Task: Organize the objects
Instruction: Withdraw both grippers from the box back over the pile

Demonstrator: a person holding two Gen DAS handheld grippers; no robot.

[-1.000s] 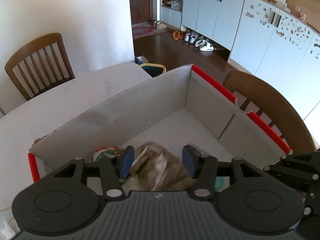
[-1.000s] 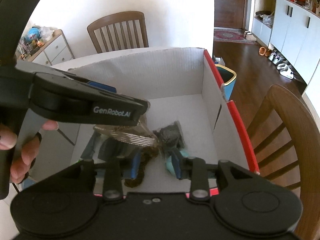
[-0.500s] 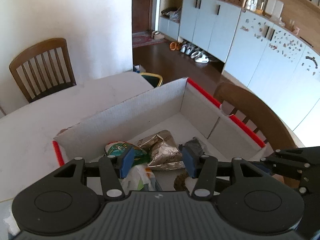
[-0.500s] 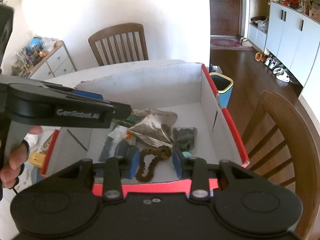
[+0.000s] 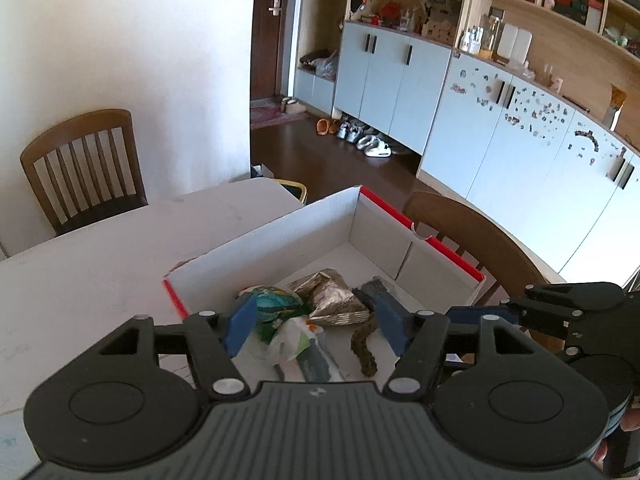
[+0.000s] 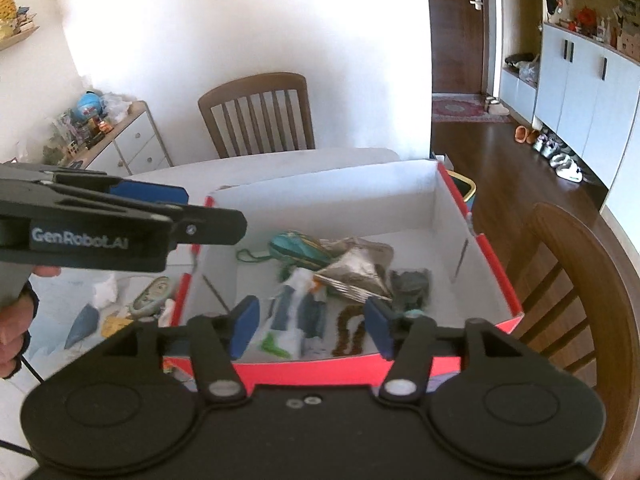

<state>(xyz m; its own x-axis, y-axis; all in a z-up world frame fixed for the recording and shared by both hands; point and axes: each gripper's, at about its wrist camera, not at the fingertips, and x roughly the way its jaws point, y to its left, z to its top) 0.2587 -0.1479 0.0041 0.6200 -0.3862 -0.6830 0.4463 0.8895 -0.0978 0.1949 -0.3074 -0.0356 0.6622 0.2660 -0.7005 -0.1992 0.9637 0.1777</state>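
A white cardboard box with red edges (image 5: 276, 236) (image 6: 496, 276) stands on the table. Inside lie a silver foil packet (image 5: 334, 300) (image 6: 356, 268), a green-blue packet (image 5: 276, 306) (image 6: 298, 246), a white wrapper (image 5: 298, 340) (image 6: 292, 320), a brown bead string (image 5: 364, 350) (image 6: 350, 332) and a dark grey item (image 5: 374, 290) (image 6: 412, 284). My left gripper (image 5: 316, 326) hangs above the box's near end, its jaws opening, nothing between them. My right gripper (image 6: 310, 326) hovers over the red near wall, jaws also opening and empty.
Small items (image 6: 152, 294) lie on the table left of the box. Wooden chairs (image 5: 84, 168) (image 6: 580, 308) stand at the far side and right of the table. A bin (image 6: 466, 188) sits on the floor beyond the box. A hand (image 6: 16, 316) grips the left tool.
Both grippers rose and pulled back from the box and spread their jaws wider. The silver foil packet, earlier between the left jaws, now lies in the box.
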